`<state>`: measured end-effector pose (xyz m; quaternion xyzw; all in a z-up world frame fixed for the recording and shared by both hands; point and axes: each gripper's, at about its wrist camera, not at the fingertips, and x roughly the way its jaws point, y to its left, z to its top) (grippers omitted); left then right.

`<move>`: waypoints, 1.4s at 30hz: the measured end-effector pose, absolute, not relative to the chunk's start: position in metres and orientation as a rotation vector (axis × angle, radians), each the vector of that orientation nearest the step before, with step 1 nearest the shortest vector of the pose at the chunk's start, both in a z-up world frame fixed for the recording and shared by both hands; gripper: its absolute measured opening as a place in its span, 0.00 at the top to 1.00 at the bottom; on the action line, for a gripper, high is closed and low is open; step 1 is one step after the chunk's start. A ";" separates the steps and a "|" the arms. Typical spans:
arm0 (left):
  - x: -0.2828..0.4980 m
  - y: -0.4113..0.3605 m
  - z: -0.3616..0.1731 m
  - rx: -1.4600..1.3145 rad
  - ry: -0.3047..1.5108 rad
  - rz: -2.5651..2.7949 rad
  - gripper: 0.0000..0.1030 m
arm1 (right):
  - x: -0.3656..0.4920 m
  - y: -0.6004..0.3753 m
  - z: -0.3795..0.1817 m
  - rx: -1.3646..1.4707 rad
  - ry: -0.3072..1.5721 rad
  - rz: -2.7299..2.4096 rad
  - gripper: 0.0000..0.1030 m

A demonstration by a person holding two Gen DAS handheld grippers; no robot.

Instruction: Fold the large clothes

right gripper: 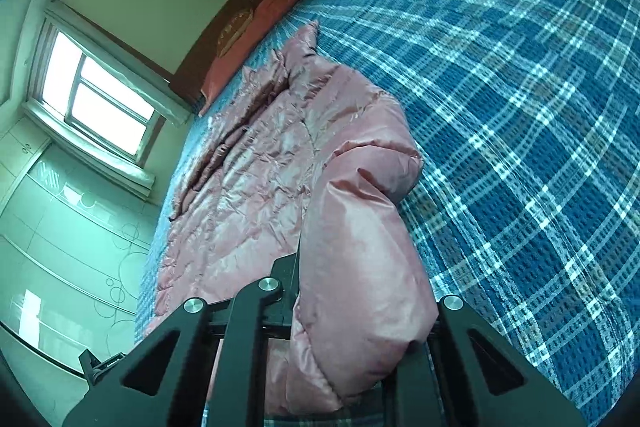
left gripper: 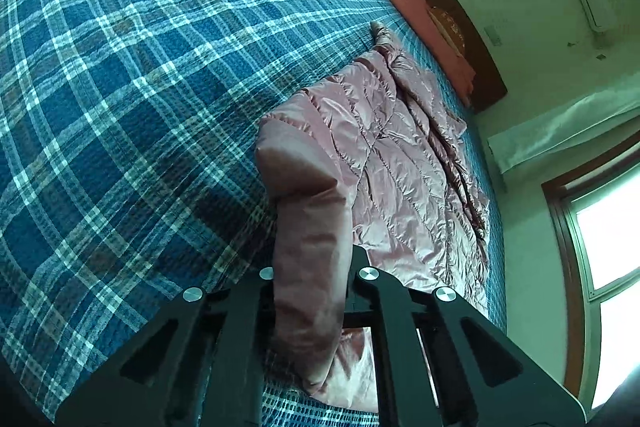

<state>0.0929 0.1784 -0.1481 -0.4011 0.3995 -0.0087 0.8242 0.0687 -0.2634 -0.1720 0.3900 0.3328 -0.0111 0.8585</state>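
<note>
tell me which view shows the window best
The right wrist view: the whole window shows, frame and panes, left of the pink jacket. The left wrist view catches only part of it, cut off at the right edge.
</note>
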 end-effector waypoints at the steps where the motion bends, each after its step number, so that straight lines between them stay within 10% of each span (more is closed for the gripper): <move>1: 0.091 0.179 -0.144 -0.853 0.840 -0.028 0.93 | 0.067 -0.263 -0.168 0.815 0.690 -0.016 0.89; 21: 0.026 0.196 -0.039 -0.785 0.724 -0.237 0.94 | -0.009 -0.251 -0.085 0.797 0.579 0.131 0.90; 42: 0.347 0.150 -0.038 -0.590 0.720 -0.145 0.94 | 0.326 -0.289 -0.076 0.743 0.612 0.109 0.90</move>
